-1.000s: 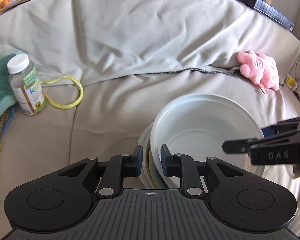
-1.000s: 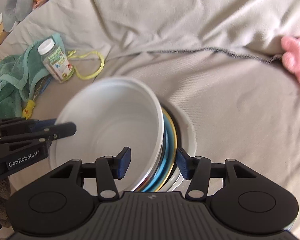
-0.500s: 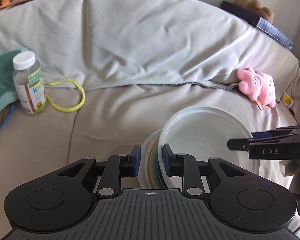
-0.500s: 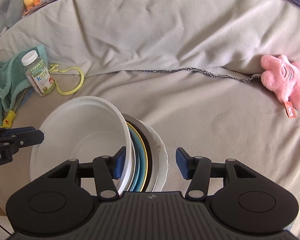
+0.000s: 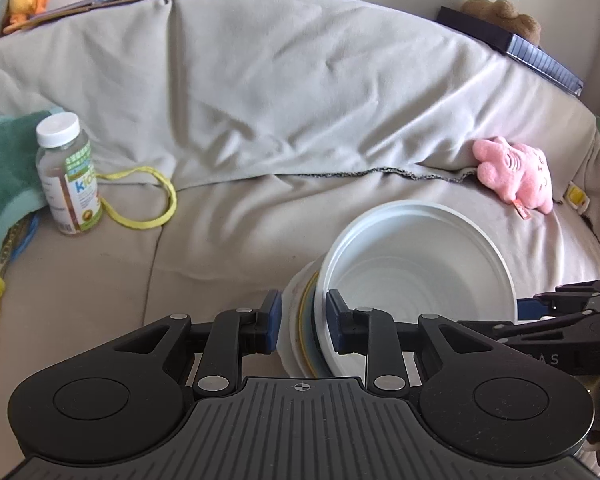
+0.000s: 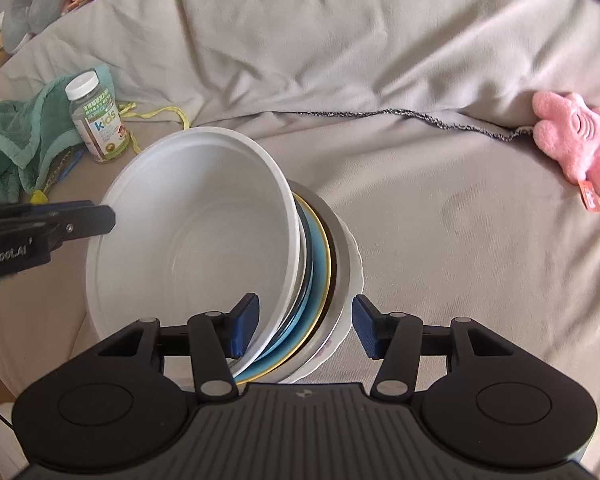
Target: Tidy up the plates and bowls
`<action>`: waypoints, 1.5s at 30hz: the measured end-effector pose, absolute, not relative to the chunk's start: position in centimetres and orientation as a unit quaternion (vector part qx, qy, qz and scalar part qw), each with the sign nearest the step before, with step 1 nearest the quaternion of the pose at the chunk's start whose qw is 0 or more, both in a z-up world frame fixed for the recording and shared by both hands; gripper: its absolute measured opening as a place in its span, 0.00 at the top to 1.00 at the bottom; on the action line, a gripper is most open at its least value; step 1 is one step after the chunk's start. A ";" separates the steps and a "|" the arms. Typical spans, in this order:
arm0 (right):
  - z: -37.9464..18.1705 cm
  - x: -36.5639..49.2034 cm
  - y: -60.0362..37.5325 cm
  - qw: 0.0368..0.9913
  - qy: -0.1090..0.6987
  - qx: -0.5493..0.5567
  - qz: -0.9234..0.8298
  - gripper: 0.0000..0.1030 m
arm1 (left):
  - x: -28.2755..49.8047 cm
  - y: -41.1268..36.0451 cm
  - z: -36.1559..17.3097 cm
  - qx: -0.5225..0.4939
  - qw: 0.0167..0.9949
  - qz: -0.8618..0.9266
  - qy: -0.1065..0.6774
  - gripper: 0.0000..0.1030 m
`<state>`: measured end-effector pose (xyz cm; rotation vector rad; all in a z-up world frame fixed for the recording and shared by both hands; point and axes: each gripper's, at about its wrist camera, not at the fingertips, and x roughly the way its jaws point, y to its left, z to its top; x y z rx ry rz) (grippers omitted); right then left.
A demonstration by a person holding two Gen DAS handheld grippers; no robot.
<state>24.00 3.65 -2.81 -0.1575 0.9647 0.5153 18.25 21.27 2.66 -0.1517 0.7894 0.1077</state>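
A stack of plates and bowls is held on edge over a grey sofa. A white bowl [image 5: 416, 264] is on one side, with blue, yellow-rimmed and white plates [image 5: 300, 320] behind it. My left gripper [image 5: 302, 322] is shut on the stack's edge. In the right wrist view the white bowl [image 6: 196, 240] and the plates [image 6: 324, 280] sit between the fingers of my right gripper [image 6: 304, 328]; its right pad stands a little off the outer white plate, its left pad is inside the bowl. Each gripper shows in the other's view.
A vitamin bottle [image 5: 68, 176], a yellow cord [image 5: 148, 200] and a green towel [image 5: 4, 176] lie at the left of the sofa seat. A pink plush toy [image 5: 516, 176] lies at the right by the backrest. A dark book [image 5: 508, 48] rests on the sofa top.
The stack has been lifted and tilted more on edge, moving slightly right in the left wrist view. The right gripper's fingers now straddle the whole stack.
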 end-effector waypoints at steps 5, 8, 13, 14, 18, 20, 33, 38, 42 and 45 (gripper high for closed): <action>-2.3 22.2 2.7 0.858 0.440 -0.060 0.256 0.48 | 16.4 20.4 2.9 -0.075 0.921 0.058 0.378 0.72; -1.4 21.1 1.9 0.868 0.420 -0.043 0.262 0.45 | 15.4 19.6 3.2 -0.068 0.923 0.065 0.373 0.72; -0.2 18.4 0.2 0.886 0.380 -0.018 0.265 0.44 | 12.7 17.9 3.7 -0.075 0.932 0.066 0.349 0.72; -0.2 17.7 -0.1 0.889 0.374 -0.011 0.265 0.42 | 11.9 17.6 3.6 -0.081 0.933 0.068 0.344 0.72; -1.0 13.6 -1.8 0.897 0.354 0.020 0.263 0.39 | 7.1 16.0 2.3 -0.124 0.939 0.077 0.310 0.73; -1.6 11.0 -2.4 0.906 0.335 0.022 0.259 0.36 | 4.4 14.7 1.3 -0.128 0.946 0.082 0.287 0.73; -8.2 -2.5 -5.1 0.948 0.208 0.001 0.242 0.23 | -8.7 6.9 -4.6 -0.023 0.979 0.144 0.140 0.79; -9.0 -2.2 -5.5 0.945 0.227 0.023 0.234 0.23 | -8.0 6.7 -4.8 -0.028 0.976 0.125 0.175 0.80; -8.9 -2.6 -5.5 0.947 0.219 0.021 0.232 0.23 | -8.0 6.3 -4.9 -0.027 0.976 0.116 0.180 0.80; -9.1 -3.1 -5.4 0.948 0.215 0.013 0.234 0.23 | -7.9 6.1 -4.9 -0.025 0.976 0.112 0.183 0.80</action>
